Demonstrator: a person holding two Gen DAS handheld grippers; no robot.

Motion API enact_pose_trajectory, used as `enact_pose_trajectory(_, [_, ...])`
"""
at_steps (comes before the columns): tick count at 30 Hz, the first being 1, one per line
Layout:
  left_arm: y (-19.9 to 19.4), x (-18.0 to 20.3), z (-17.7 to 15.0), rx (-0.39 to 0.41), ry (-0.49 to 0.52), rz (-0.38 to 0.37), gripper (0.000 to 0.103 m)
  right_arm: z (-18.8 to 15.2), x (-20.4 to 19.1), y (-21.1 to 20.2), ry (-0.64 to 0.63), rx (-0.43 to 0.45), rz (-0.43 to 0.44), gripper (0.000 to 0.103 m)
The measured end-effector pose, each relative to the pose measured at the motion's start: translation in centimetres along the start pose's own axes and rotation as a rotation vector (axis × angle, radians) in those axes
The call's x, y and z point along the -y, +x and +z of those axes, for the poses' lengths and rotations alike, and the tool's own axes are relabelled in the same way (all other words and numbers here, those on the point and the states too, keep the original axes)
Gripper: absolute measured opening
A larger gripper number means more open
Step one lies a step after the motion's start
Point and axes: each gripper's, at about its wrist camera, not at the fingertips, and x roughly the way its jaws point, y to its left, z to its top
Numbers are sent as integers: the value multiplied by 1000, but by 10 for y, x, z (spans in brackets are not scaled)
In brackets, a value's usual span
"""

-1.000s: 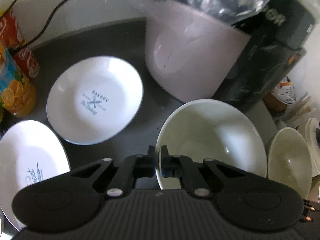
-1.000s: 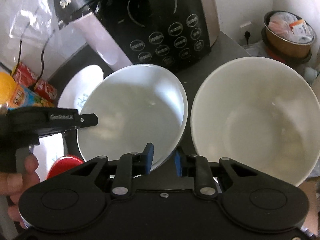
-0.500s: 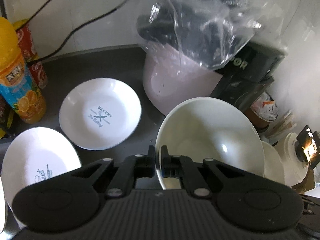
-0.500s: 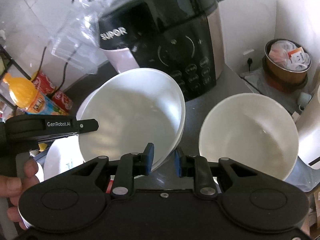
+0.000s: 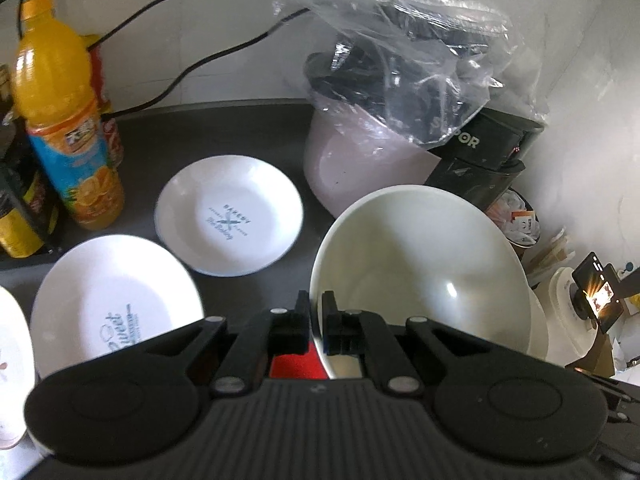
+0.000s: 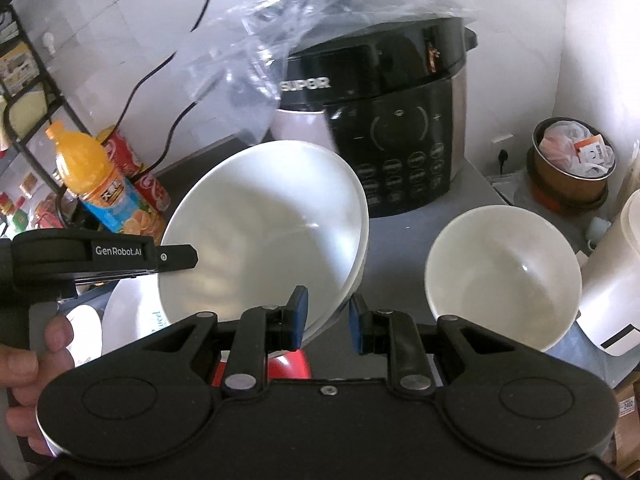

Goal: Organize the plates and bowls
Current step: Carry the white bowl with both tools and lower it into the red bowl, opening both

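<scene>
My left gripper (image 5: 316, 322) is shut on the rim of a large white bowl (image 5: 420, 276) and holds it raised above the dark counter; the bowl also shows in the right wrist view (image 6: 272, 232). My right gripper (image 6: 324, 322) is open, its fingers either side of that bowl's lower rim without gripping it. A second white bowl (image 6: 504, 276) stands on the counter to the right. A white plate printed "Bakery" (image 5: 230, 216) and another white plate (image 5: 116, 300) lie on the counter at the left.
A black rice cooker (image 6: 384, 128) under a clear plastic bag (image 5: 408, 68) stands at the back. An orange juice bottle (image 5: 68, 128) and red cans (image 6: 136, 172) stand at the left. A brown pot of packets (image 6: 572, 168) is at the right. A red lid (image 6: 290, 364) lies below the bowl.
My left gripper has lifted the large white bowl up and away from the counter. Both cameras have risen, so the counter, plates and second bowl look smaller and further off.
</scene>
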Motion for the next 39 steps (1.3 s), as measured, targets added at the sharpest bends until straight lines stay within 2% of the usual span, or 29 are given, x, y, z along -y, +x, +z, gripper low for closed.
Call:
enact_pose_trajectory(17, [-29, -45, -23, -22, -8, 25, 5, -23, -40, -1, -59, -36, 36, 22])
enact_pose_trajectory(27, [-24, -55, -41, -88, 11, 23, 5, -42, -47, 1, -45, -87, 21, 22])
enact_pose_trajectory(39, [-5, -67, -60, -158, 3, 26, 6, -60, -56, 18, -84, -144, -38, 22])
